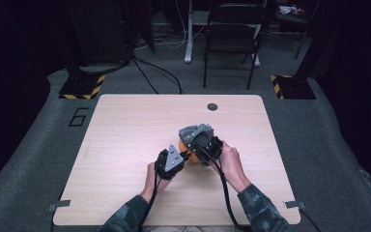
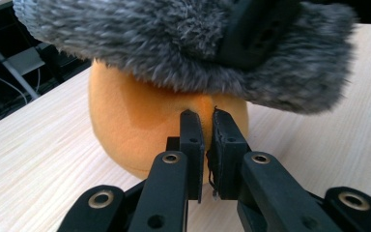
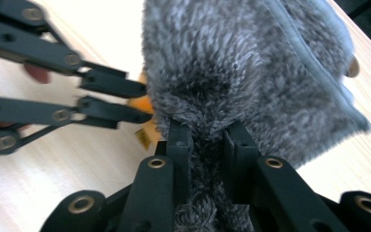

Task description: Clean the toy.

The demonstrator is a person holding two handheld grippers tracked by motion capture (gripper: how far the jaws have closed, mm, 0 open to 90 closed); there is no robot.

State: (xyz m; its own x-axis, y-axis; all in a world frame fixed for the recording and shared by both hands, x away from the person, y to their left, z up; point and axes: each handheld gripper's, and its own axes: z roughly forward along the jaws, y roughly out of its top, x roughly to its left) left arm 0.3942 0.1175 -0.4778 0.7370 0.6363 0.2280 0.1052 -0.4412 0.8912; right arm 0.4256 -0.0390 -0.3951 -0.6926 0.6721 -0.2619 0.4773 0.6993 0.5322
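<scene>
An orange plush ball point(image 1: 187, 153) sits near the middle of the wooden table point(image 1: 125, 140), with a grey furry cover point(image 1: 191, 131) draped over its top. My left gripper point(image 1: 183, 156) comes at it from the left and is shut on a pinch of the orange fabric point(image 2: 125, 111), just under the fur's edge point(image 2: 164, 43). My right gripper point(image 1: 199, 141) reaches in from the right and above. Its jaws point(image 3: 207, 130) are shut on a fold of the grey fur point(image 3: 251, 63). The left gripper point(image 3: 142, 102) shows beside the fur there, with a sliver of orange point(image 3: 139, 103) at its tips.
A round cable hole point(image 1: 212, 107) sits near the table's far edge. Beyond the table stand a black folding chair point(image 1: 232, 34) and two floor bases with hazard stripes point(image 1: 82, 87) point(image 1: 290, 86). Cables run across the carpet.
</scene>
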